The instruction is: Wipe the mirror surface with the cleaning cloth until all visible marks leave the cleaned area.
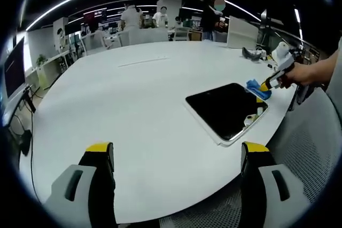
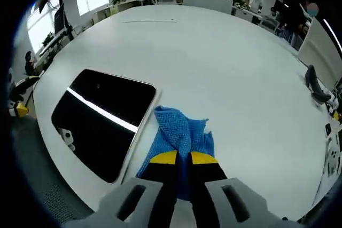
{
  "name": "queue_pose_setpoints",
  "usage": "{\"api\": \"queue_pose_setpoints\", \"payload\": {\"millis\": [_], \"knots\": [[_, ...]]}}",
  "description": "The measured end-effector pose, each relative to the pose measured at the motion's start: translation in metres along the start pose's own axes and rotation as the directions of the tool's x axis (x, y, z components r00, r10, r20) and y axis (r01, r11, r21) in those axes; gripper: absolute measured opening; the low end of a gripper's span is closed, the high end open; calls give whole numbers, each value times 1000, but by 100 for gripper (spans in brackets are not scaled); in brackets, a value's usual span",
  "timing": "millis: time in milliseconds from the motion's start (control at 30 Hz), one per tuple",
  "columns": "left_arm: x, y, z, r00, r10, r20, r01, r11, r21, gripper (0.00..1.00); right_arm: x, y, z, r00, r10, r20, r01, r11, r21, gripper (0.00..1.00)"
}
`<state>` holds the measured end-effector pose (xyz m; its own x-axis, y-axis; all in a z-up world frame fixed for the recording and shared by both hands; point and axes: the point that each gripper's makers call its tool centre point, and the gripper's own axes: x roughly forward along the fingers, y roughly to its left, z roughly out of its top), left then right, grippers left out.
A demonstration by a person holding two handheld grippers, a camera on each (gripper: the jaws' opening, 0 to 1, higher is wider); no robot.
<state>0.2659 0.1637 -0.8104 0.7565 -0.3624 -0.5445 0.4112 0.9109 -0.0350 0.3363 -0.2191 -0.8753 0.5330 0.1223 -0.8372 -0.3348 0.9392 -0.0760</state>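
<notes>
Nearest to us in the right gripper view, our right hand-held gripper [image 2: 183,159] has its yellow-tipped jaws clenched on the crumpled blue microfibre cleaning cloth [image 2: 180,132]. The cloth lies bunched on the large round white bench [image 2: 224,68], just beside the mirror's right-hand edge in this view and touching or nearly touching its frame; we cannot tell whether any of it overlaps the glass.

In the left gripper view, our left hand-held gripper [image 1: 176,156] hangs released over the near edge of the bench, jaws wide apart and holding nothing, well apart from the mirror.

A little farther on lies the flat rectangular dark-glass mirror with a thin white frame [image 2: 99,118], face up near the bench edge. It reflects a bright ceiling light strip and, at one corner, a small pale shape.

We judge that we are at the start of the wiping step: the cloth is gripped and brought to the mirror, but it is not yet on the glass. The next move calls for sliding the cloth sideways onto the dark surface, pressing it flat and sweeping in passes across the pane, while the left hand-held gripper could steady the frame. We can make out no marks on the glass at this size.

Beyond, desks and a few people stand at the far side of the room. We find no brand, label or writing that can be read.
</notes>
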Motion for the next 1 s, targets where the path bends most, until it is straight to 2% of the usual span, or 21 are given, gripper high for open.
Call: {"api": "queue_pose_setpoints", "payload": {"millis": [67, 167, 300, 467, 567, 667, 733, 767, 800, 833, 900, 1000], "knots": [[0, 0, 0, 1000, 0, -1, 0, 1000, 0, 99, 0, -1, -1, 1000, 4, 0, -4, 996, 88, 1], [0, 1, -1, 1000, 4, -8, -4, 1000, 5, 99, 1, -4, -1, 999, 32, 7, -32, 992, 125, 0], [-1, 1, -3, 999, 8, -35, -8, 1000, 4, 99, 2, -6, 1, 996, 85, 2, -83, 959, 269, 0], [-7, -7, 17, 999, -29, 16, 29, 998, -48, 99, -1, -8, 3, 992, 122, 8, -118, 941, 318, 0], [-6, -9, 30, 998, -38, 56, 42, 997, -64, 99, -8, -6, 13, 990, 137, 26, -138, 931, 338, 0], [1, -11, 21, 998, -42, 46, 44, 998, -52, 99, -14, -3, 27, 985, 164, 55, -173, 914, 366, 0], [2, -10, 3, 999, -42, -6, 42, 999, 4, 99, -19, 2, 37, 978, 197, 73, -210, 896, 392, 0], [3, -10, 0, 999, -42, -24, 41, 999, -13, 99, -20, 2, 41, 977, 202, 75, -215, 895, 392, 0], [2, -10, 8, 999, -40, 2, 40, 998, -40, 99, -23, 6, 45, 974, 214, 76, -227, 897, 380, 0], [1, -10, 14, 999, -35, 36, 36, 999, -30, 99, -24, 7, 48, 975, 209, 77, -222, 896, 385, 0], [1, -9, 11, 999, -30, 23, 30, 1000, -6, 99, -24, 12, 54, 970, 229, 79, -242, 892, 382, 0], [2, -8, 10, 1000, -26, 18, 26, 1000, 11, 99, -21, 24, 64, 958, 276, 81, -284, 865, 415, 0]]}}
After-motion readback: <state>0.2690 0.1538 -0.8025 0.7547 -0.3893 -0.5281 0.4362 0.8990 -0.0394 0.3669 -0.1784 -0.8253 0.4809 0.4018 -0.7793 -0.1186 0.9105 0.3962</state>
